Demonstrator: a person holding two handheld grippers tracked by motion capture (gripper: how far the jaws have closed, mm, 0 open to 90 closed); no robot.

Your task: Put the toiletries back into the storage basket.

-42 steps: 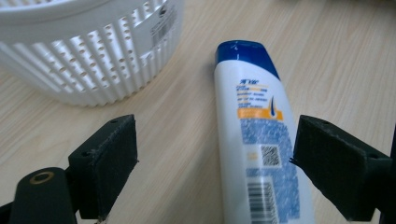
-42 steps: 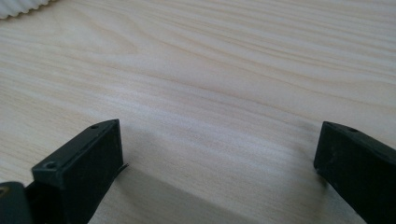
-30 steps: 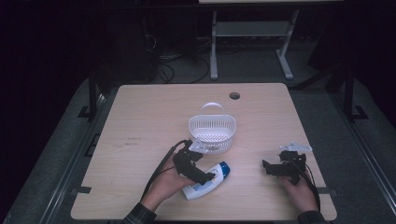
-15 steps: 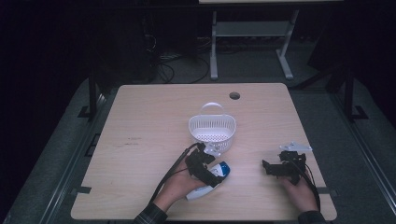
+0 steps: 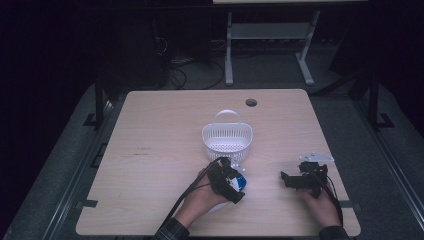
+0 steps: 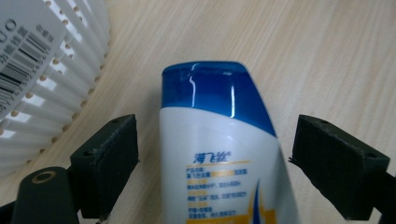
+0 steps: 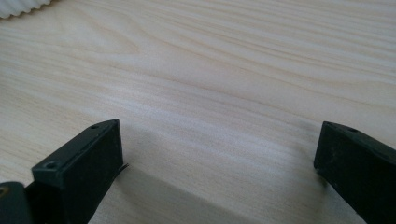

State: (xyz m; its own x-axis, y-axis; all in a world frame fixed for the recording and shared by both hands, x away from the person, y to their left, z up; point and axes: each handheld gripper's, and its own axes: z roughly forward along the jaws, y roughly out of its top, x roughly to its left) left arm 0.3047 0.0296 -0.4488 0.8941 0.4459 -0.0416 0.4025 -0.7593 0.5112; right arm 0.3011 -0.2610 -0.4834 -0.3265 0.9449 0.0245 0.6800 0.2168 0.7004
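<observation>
While your left tool (image 5: 231, 184) sits low over the bottle (image 6: 224, 154), its jaws stand spread, one on each side of the bottle's body, with a gap showing on both sides in the left gripper view. The bottle lies flat on the surface (image 5: 165, 150), white with a blue cap end (image 5: 240, 182) that points toward the basket (image 5: 227, 140). In the high view the bottle is near the front edge of the surface, just in front of the basket and mostly covered by your left hand (image 5: 202, 202) and tool. The basket, white and slotted, stands upright near the middle of the surface with its handle raised; the left gripper view shows a barcode label (image 6: 23, 56) on its wall, close beside the cap. Your right tool (image 5: 292, 180) rests well apart to the right, near the front right of the surface, held by your right hand (image 5: 322, 205). Its jaws are spread wide over bare wood in the right gripper view (image 7: 219, 154), pinching nothing.
</observation>
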